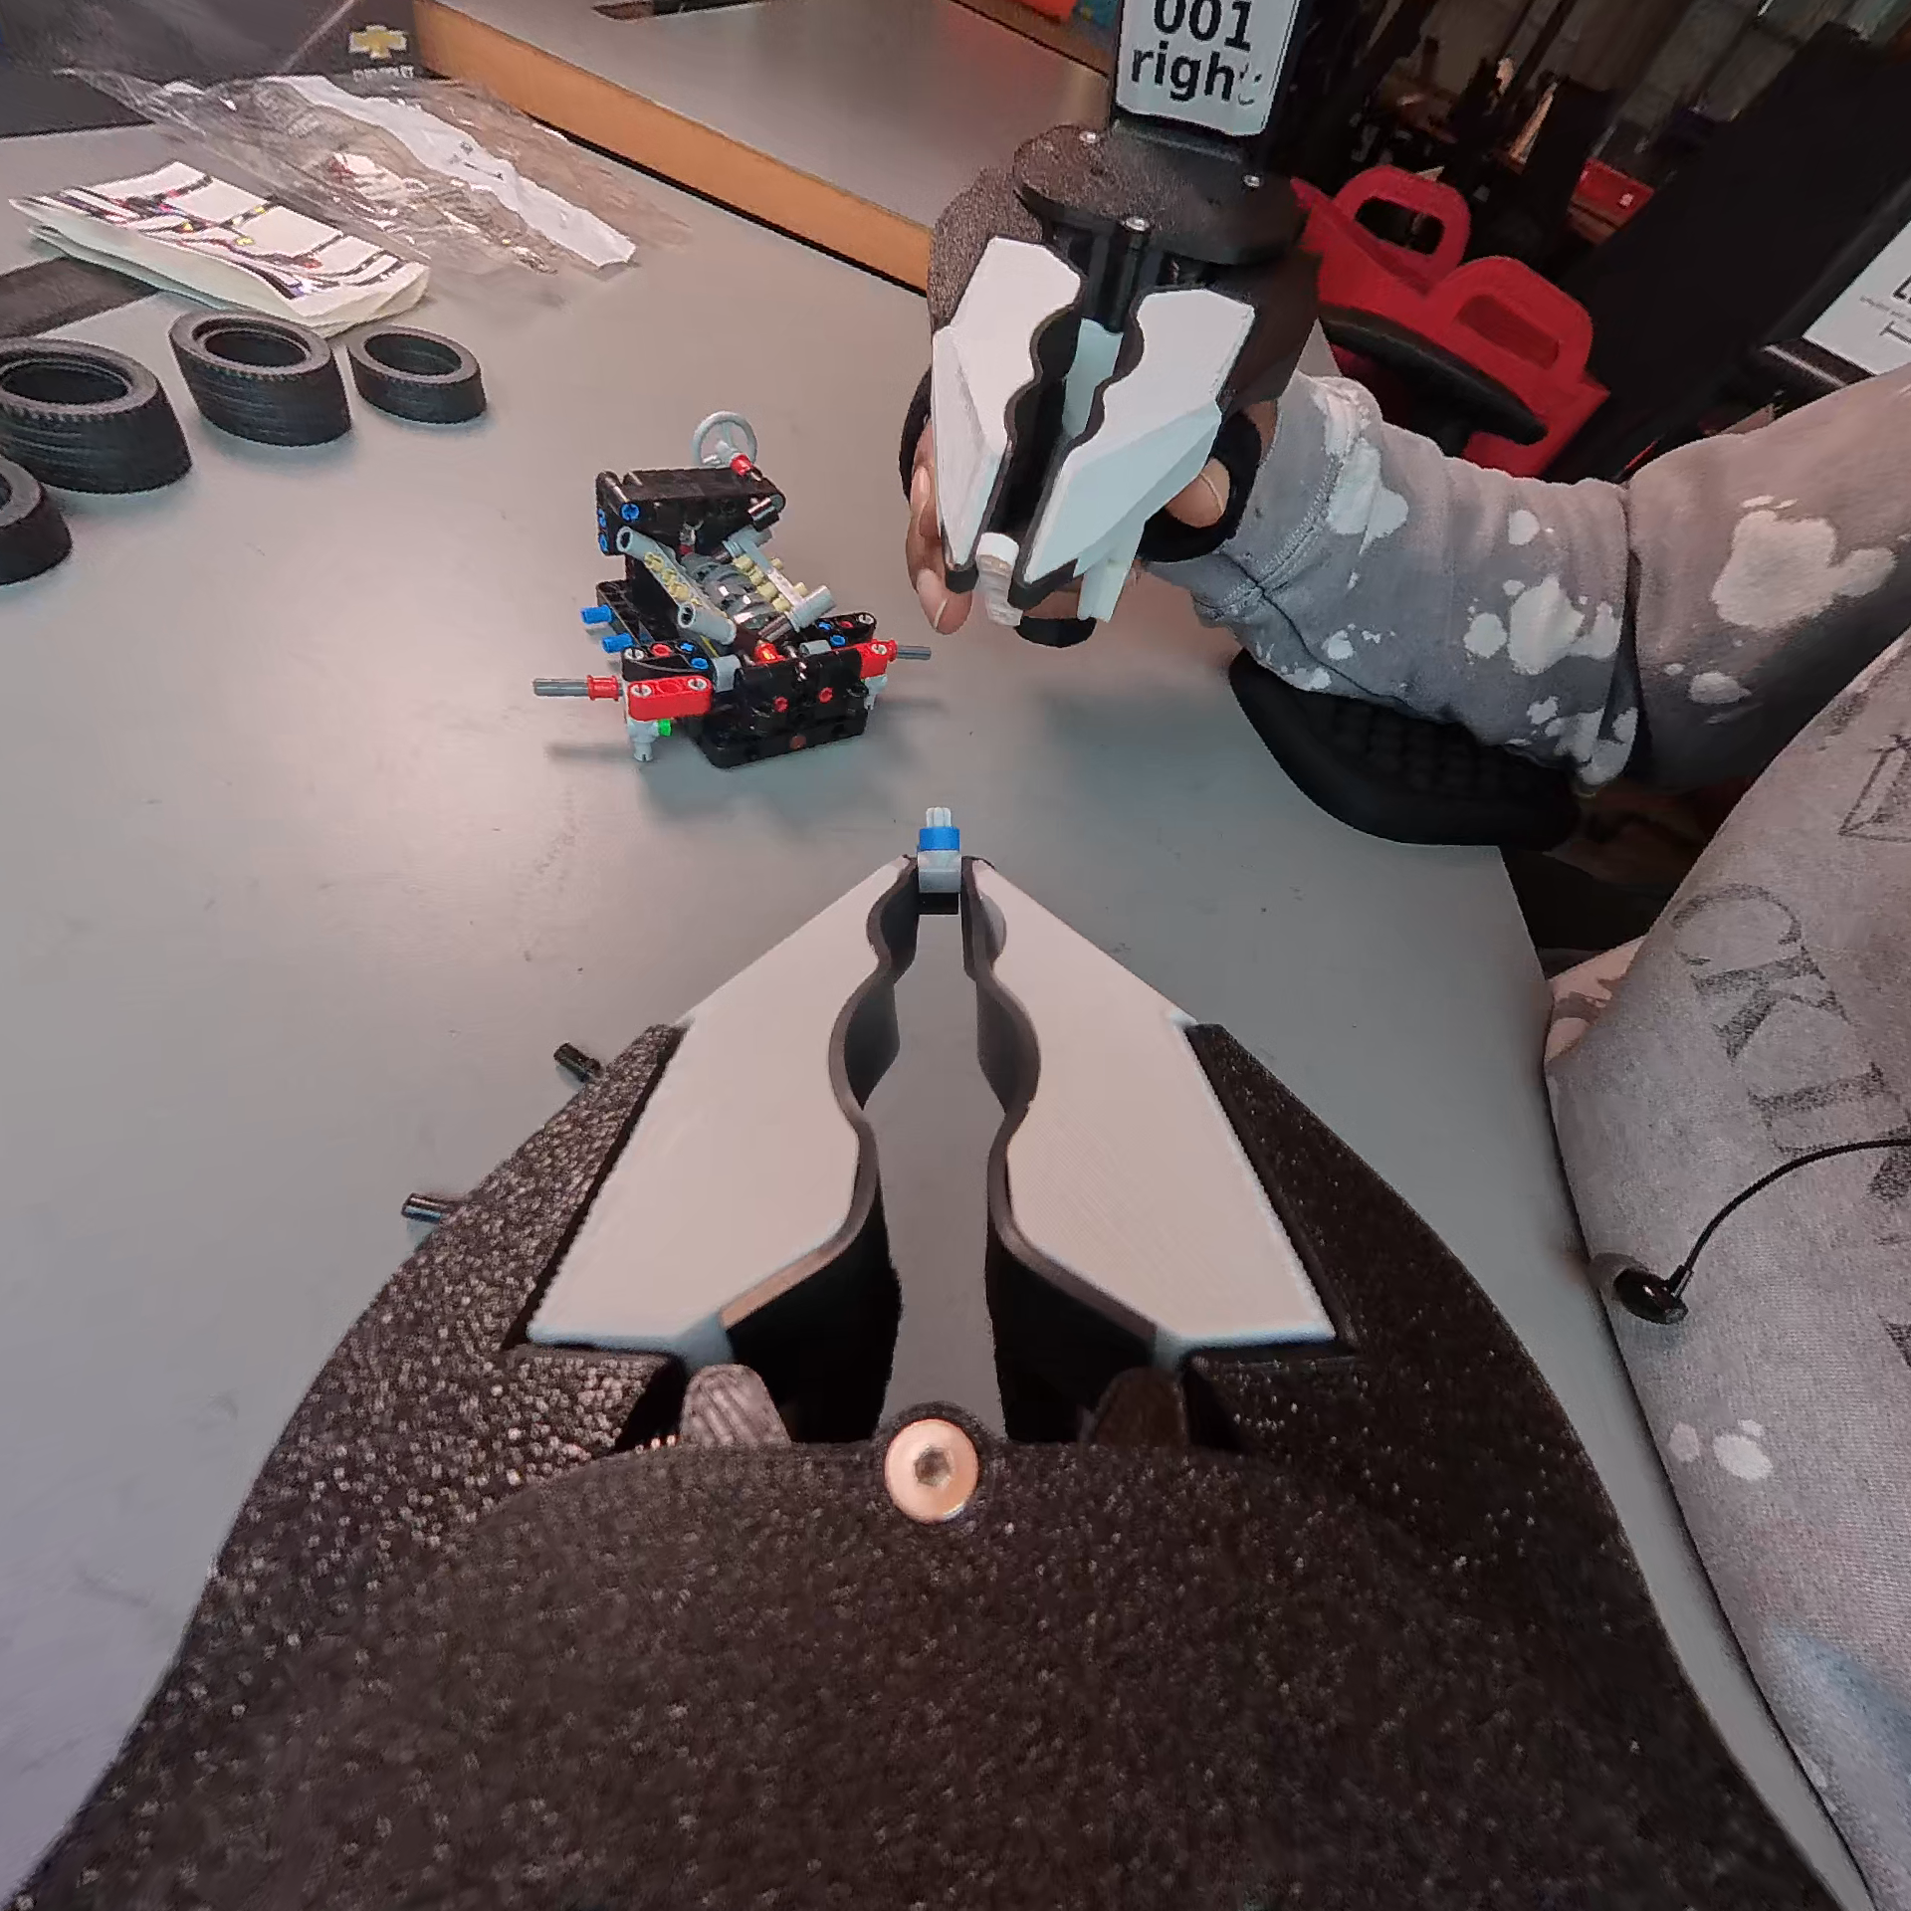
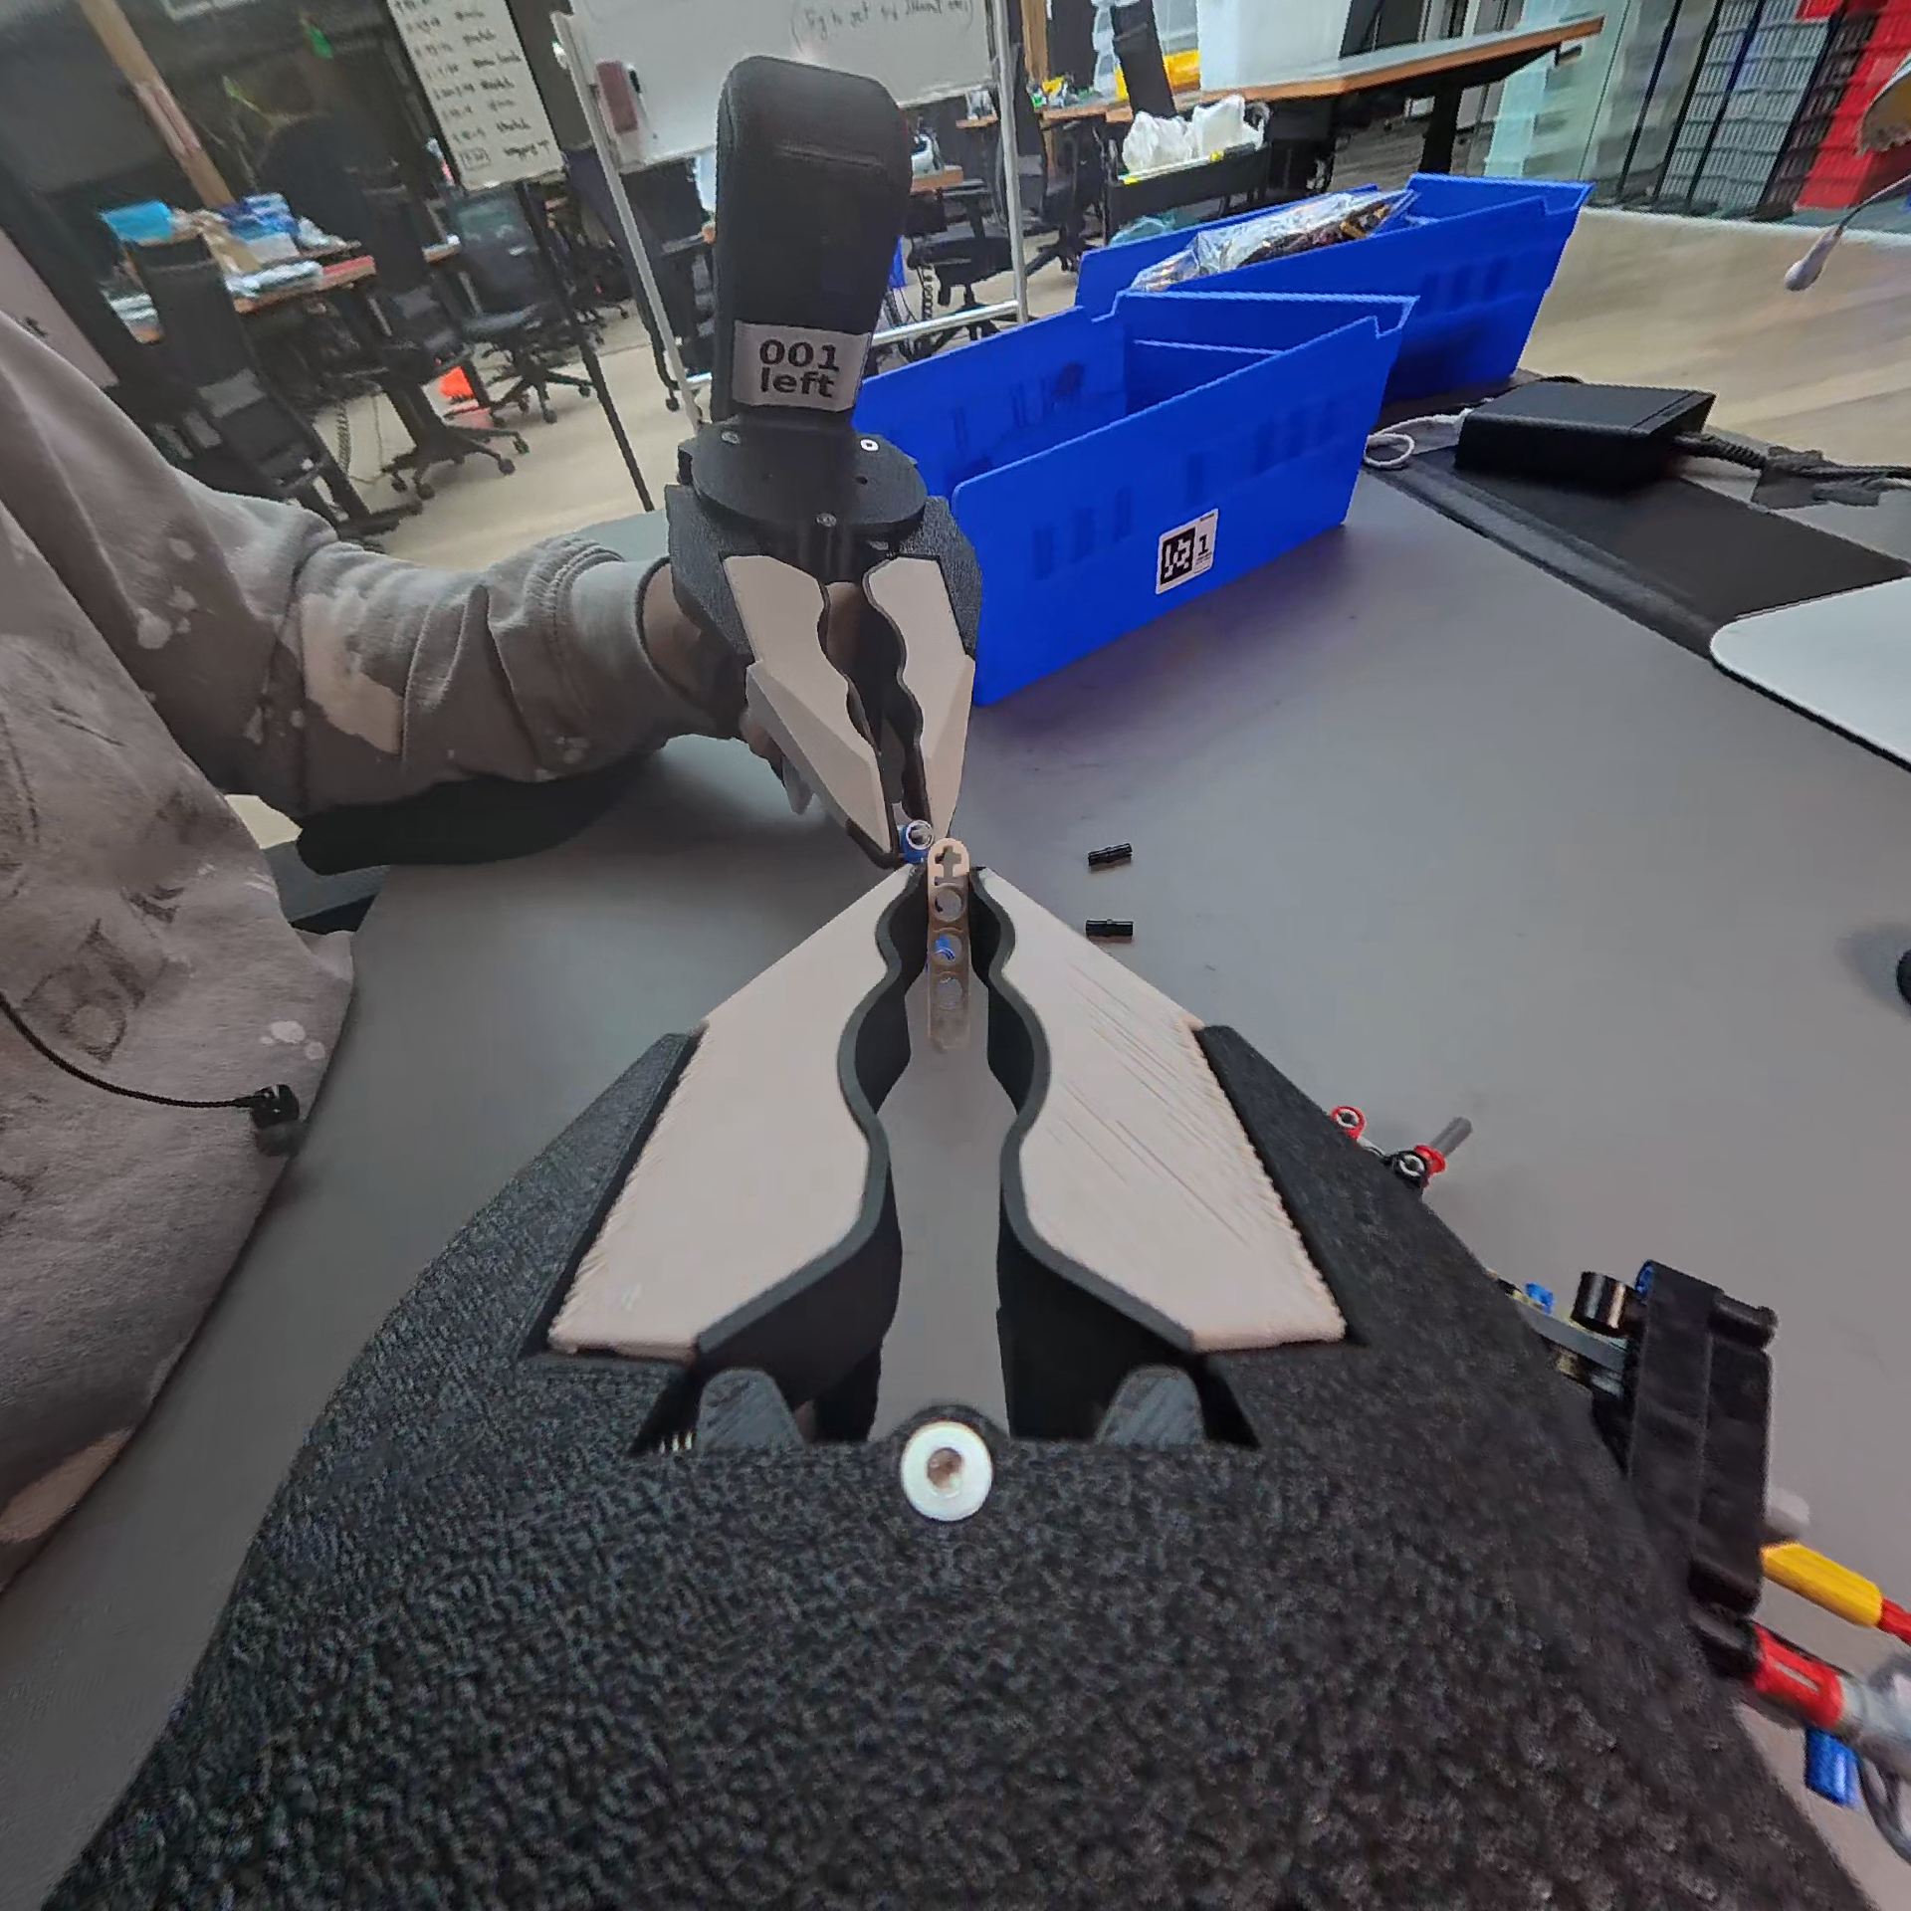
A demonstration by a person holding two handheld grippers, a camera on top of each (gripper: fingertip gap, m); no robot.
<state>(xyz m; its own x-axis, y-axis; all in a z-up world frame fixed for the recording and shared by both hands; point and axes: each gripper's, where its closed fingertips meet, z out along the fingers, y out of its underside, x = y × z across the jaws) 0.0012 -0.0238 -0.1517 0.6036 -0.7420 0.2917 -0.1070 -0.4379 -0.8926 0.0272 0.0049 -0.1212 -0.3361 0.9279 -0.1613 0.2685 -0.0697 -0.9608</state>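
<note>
My left gripper (image 1: 939,874) is shut on a small blue and grey pin connector (image 1: 939,850), held above the grey table (image 1: 310,827). It also shows in the right wrist view (image 2: 915,836), tip down, with the blue pin (image 2: 911,836) almost touching the top of the beam. My right gripper (image 2: 946,879) is shut on a thin light grey beam with holes (image 2: 947,941), held upright. In the left wrist view my right gripper (image 1: 993,579) hangs tip down, right of a partly built black, red and grey brick chassis (image 1: 739,620).
Several black tyres (image 1: 259,377) lie at the far left, with a folded sheet (image 1: 222,243) and a clear plastic bag (image 1: 414,165) behind. Blue bins (image 2: 1158,496) stand at the back. Two black pins (image 2: 1110,889) lie on the table. A person's sleeves (image 1: 1448,579) flank both views. The tips of one gripper are about 6 cm away from the tips of the other.
</note>
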